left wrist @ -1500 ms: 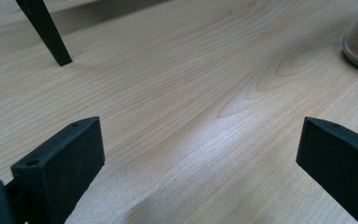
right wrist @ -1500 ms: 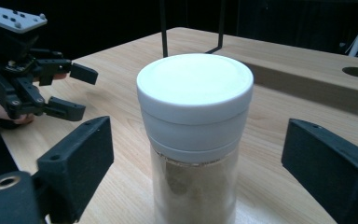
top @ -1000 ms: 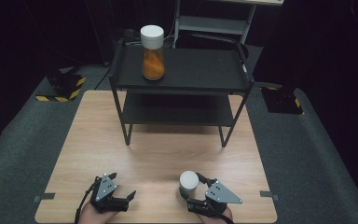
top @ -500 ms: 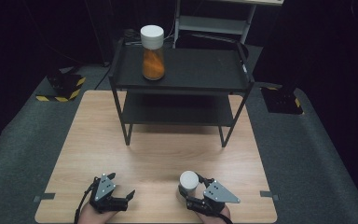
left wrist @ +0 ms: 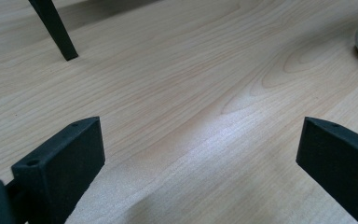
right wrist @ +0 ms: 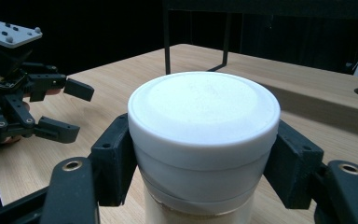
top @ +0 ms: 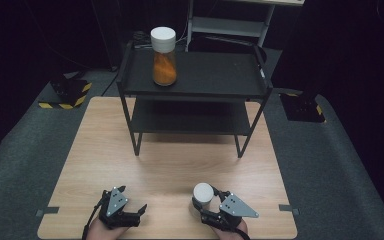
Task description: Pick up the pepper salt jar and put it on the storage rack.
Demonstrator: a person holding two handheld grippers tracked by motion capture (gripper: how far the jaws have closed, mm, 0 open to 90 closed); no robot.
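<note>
Presently: white-lidded jar [right wrist: 204, 140], upright, long axis vertical, standing on the table [top: 170, 170] near its front edge, right of centre. Right gripper [top: 211, 205] clamped on it just under the lid, one jaw either side, having just closed in; contents pale, apparently granular, though hard to tell. Left gripper [top: 130, 212] well apart to the left, jaws spread wide, holding nothing. Beyond: black two-tier shelf [top: 195, 87] carrying an orange-filled jar [top: 163, 56] on its top-left.
</note>
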